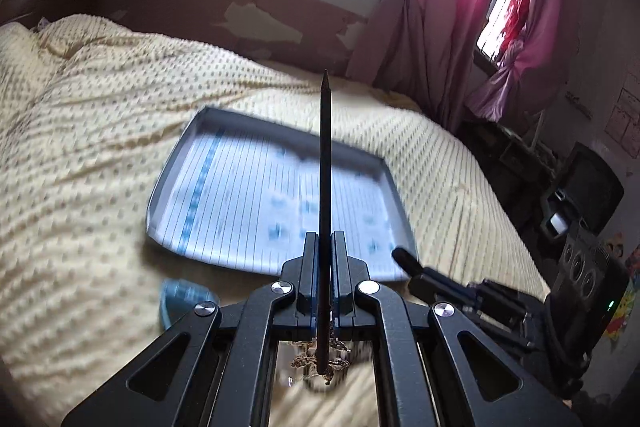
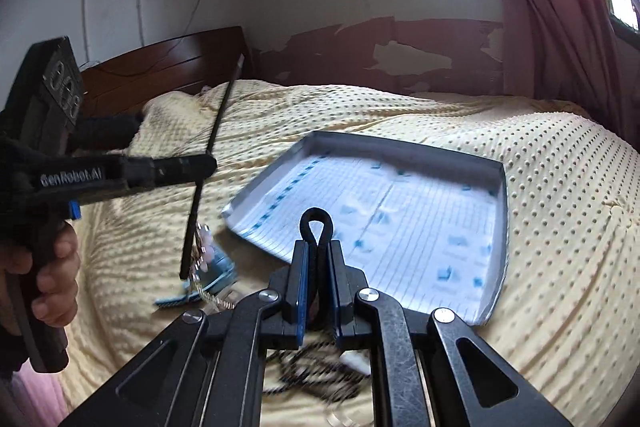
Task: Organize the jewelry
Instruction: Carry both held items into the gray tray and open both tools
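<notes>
A bed (image 1: 100,115) covered with a pale yellow dotted blanket (image 2: 540,187) fills both views, with a dark wooden headboard (image 2: 160,67) seen at its far end and pink curtains (image 1: 460,7) hung by the window. On the blanket a shallow grey tray (image 1: 168,163) is laid, lined with ruled paper printed in blue.

The left hand-held gripper (image 1: 325,247) is closed narrowly on a thin black stick (image 1: 325,147), which is held upright between the jaws. In the right wrist view the same stick (image 2: 212,147) is seen tilted, with a small tangle of jewelry (image 2: 202,247) hung near its lower end, above the bed and just left of the tray's near corner. A blue item (image 2: 212,275), blurred, is seen on the blanket under it. A person's hand (image 2: 52,275) is wrapped around the left gripper's handle.

The right hand-held gripper (image 2: 318,267) is closed narrowly on a black elastic loop (image 2: 317,227), whose rounded end is raised above the fingertips. Dark cords (image 2: 312,375), blurred, are seen below it on the blanket.
</notes>
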Motion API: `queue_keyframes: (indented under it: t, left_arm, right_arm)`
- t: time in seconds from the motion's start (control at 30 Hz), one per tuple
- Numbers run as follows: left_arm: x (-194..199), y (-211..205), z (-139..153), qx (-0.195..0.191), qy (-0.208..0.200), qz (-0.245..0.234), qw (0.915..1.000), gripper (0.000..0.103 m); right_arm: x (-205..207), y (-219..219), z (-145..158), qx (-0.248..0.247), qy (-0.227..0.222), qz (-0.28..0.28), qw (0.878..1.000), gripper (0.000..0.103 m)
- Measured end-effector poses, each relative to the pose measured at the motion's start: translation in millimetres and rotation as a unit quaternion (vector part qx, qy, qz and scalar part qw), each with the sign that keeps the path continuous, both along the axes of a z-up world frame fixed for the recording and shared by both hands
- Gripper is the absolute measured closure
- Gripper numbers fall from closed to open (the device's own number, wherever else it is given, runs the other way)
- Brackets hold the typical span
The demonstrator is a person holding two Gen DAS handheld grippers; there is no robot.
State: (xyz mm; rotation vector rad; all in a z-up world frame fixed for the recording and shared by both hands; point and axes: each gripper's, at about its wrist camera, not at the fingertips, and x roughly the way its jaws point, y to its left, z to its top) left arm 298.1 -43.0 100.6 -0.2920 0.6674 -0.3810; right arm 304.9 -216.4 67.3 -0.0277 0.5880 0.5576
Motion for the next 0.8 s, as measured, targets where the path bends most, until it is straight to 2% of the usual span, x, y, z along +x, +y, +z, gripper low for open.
queue_keyframes:
  t: [0.2, 0.33, 0.4, 0.57, 0.7, 0.77, 0.8]
  left_arm:
    - [76, -3, 19, -0.015, -0.033, 0.025, 0.9990, 0.100]
    - [116, 2, 9, -0.042, -0.037, 0.047, 0.9973, 0.100]
    - [130, 2, -8, -0.049, -0.019, 0.052, 0.9973, 0.100]
    - [147, -2, -59, -0.032, 0.041, 0.053, 0.9972, 0.100]
    - [158, 3, -90, -0.041, 0.092, 0.053, 0.9935, 0.100]
    - [162, 3, -99, -0.036, 0.109, 0.052, 0.9921, 0.100]
    - [163, 3, -101, -0.033, 0.116, 0.051, 0.9915, 0.100]
  right_arm:
    - [61, -14, -22, 0.004, 0.025, -0.036, 0.999, 0.094]
    - [89, -15, -49, 0.003, 0.052, -0.050, 0.997, 0.094]
    - [97, -13, -61, -0.001, 0.067, -0.049, 0.997, 0.094]
    - [102, -8, -88, -0.019, 0.091, -0.044, 0.995, 0.093]
    - [101, -5, -92, -0.028, 0.092, -0.037, 0.995, 0.088]
    - [101, -5, -92, -0.029, 0.092, -0.037, 0.995, 0.072]
    - [101, -5, -92, -0.030, 0.092, -0.038, 0.995, 0.068]
